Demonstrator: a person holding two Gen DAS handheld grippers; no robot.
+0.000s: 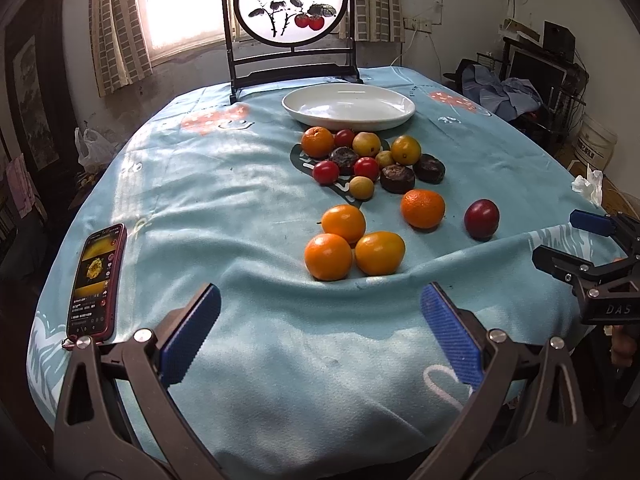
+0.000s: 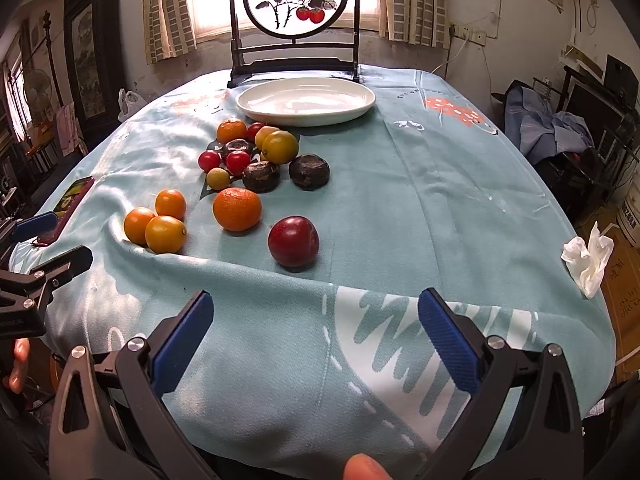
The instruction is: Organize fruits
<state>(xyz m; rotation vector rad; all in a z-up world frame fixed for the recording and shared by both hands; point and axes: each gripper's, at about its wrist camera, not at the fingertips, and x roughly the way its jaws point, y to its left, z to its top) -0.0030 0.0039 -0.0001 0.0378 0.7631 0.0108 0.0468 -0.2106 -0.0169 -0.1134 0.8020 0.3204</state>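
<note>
Both my claws hang released and empty at the near edge of the surface [image 2: 400, 184]. The plum [image 2: 293, 241] sits straight ahead of my right claw [image 2: 316, 336], slightly left; it's nearer than my left claw [image 1: 320, 334]. The white plate [image 2: 306, 101] lies far beyond.

Small yellow round fruit [image 2: 264, 156]: mostly hidden behind larger yellow-green citrus [image 2: 280, 147]. Red-cased smartphone [image 2: 71, 204]: partly hidden behind my left fingers [image 2: 34, 226]; screen text [image 1: 86, 312] too small to read. Framed round painting [image 1: 291, 0]: top cropped.
</note>
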